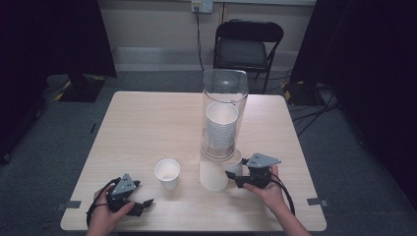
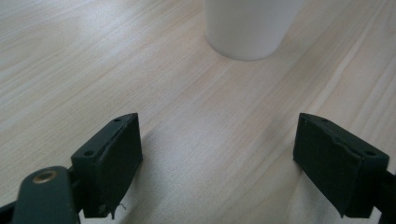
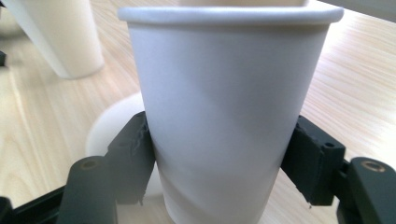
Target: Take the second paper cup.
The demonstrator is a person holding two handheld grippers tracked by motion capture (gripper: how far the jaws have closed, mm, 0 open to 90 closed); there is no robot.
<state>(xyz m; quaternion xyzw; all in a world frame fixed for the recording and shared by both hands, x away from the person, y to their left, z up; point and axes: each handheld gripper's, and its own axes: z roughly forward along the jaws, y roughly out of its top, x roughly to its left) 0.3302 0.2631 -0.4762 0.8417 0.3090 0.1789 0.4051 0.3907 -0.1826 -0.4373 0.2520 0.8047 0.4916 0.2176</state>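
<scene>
I'm running both grippers from the near edge of the table [image 1: 147, 123]. R gripper [image 1: 235, 178] is clenched on a paper cup [image 3: 224, 121], pads pressing its lower wall on both sides, cup upright, right beside the dispenser [image 1: 223, 113] base. I judge the low grip is there to keep the rim from crushing and the cup steady next to the upside-down cup [image 1: 212, 174] under the tube. The clear tube holds a cup stack [image 1: 221, 128], prob. so cups feed out one at a time. L gripper [image 1: 142, 204] is released, jaws wide w/ nothing between, parked near the front edge, pointing toward the lone cup [image 1: 167, 173] standing mouth-up mid-table; looks like it's waiting its turn. No brand, label or writing readable on any cup or on the tube.
</scene>
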